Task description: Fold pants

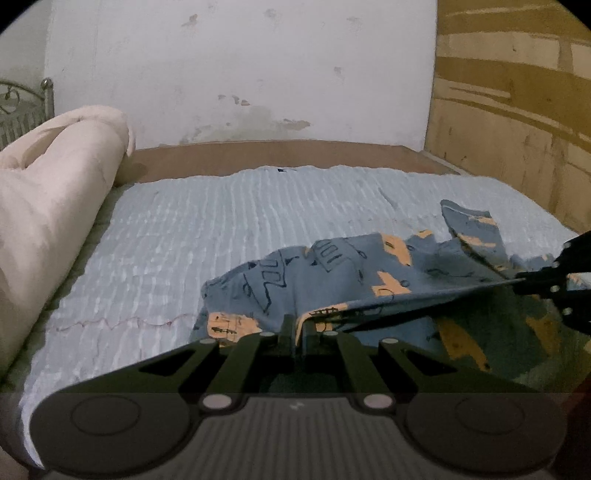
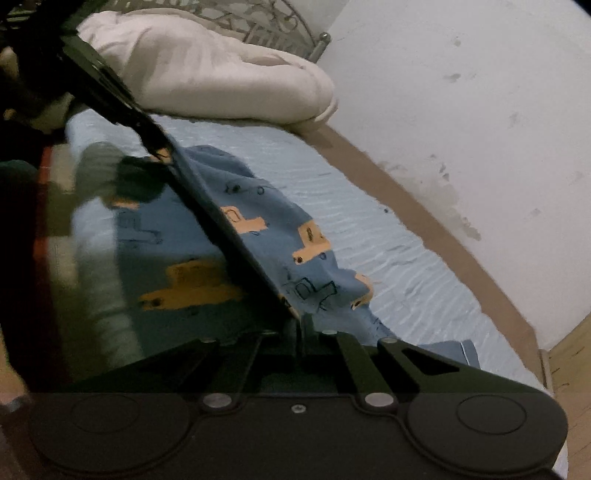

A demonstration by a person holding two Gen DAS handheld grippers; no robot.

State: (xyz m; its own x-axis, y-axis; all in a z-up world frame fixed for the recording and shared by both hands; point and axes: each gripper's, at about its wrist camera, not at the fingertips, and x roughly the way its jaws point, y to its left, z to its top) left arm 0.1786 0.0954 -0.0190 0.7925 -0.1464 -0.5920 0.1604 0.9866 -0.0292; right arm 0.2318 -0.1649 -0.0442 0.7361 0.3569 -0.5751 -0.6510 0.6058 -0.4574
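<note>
Soft cotton-like pants (image 1: 332, 273), ribbed bedspread (image 1: 221, 221)

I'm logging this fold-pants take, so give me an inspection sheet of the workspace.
Surface: bed with a ribbed light blue cover.
Job's things: blue pants with an orange print, an edge held taut between both grippers, the rest crumpled on the bed.
Clutter: rolled white blanket along the bed's side.
Grippers: left gripper shut on the pants; right gripper shut on the pants.
Cables: nothing seen.
Surroundings: stained white wall, wooden panel, metal bed frame.
</note>
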